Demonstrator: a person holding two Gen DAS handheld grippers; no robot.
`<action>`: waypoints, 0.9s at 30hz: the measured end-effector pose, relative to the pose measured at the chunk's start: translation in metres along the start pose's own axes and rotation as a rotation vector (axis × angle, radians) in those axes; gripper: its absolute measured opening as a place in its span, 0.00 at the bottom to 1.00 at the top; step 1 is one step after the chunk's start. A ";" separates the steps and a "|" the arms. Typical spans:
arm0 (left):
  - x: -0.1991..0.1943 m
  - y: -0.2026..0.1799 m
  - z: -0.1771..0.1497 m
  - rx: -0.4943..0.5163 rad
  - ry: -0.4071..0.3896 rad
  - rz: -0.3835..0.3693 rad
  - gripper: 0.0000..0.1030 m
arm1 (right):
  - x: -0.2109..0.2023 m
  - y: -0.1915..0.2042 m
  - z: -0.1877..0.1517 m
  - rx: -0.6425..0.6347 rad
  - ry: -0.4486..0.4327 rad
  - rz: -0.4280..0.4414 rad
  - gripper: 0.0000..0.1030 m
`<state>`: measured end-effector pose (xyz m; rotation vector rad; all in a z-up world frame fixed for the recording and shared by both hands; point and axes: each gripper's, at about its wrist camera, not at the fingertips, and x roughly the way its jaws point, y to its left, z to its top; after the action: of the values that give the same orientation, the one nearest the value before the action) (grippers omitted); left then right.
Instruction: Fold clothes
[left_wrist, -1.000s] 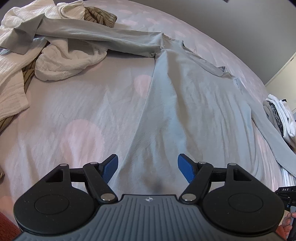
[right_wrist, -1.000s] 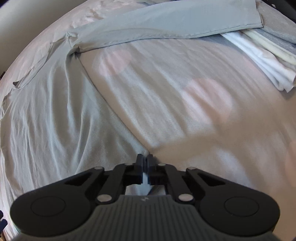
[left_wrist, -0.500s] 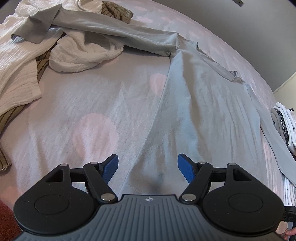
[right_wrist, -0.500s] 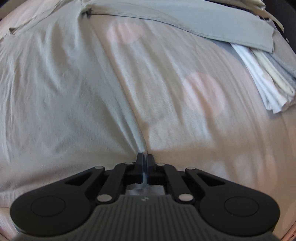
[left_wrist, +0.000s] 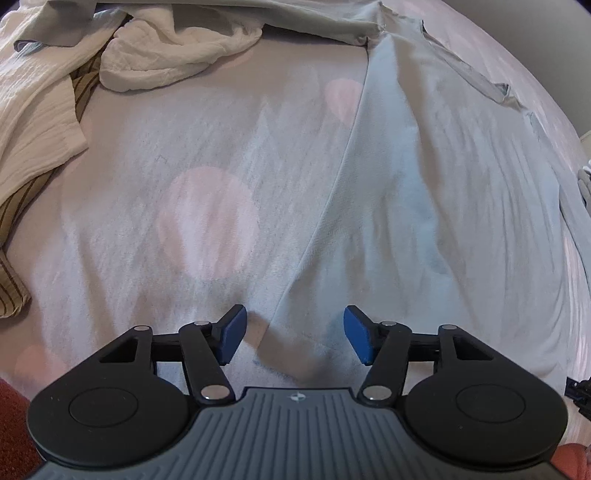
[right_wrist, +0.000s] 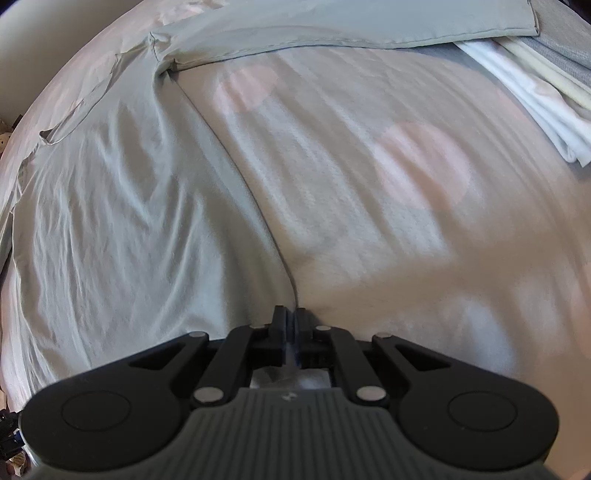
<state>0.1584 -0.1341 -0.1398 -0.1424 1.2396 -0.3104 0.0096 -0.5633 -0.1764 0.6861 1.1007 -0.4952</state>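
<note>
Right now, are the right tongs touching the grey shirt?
Touching. The right wrist view shows the right tongs shut on the grey shirt at its bottom corner, the side edge running straight into them.

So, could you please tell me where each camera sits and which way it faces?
Left wrist view: sits on the left claw, low over the grey shirt's left hem corner, facing its collar; blue fingers open, skin at the bottom right corner.
Right wrist view: sits on the right claw, shut on the shirt's right hem corner, facing the sleeve and folded stack.
Shared: shirt and dotted bedsheet.
</note>
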 end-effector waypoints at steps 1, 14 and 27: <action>-0.001 -0.002 0.000 0.010 0.005 0.002 0.26 | -0.001 0.001 0.001 -0.006 -0.001 -0.002 0.04; -0.054 0.001 0.014 0.092 0.027 -0.076 0.03 | -0.069 0.001 0.030 -0.214 -0.005 0.051 0.03; -0.009 0.004 0.015 0.176 0.129 0.097 0.03 | -0.025 -0.019 0.023 -0.276 0.081 -0.001 0.07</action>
<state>0.1704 -0.1284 -0.1285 0.0902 1.3353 -0.3465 0.0016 -0.5923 -0.1511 0.4658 1.2186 -0.3102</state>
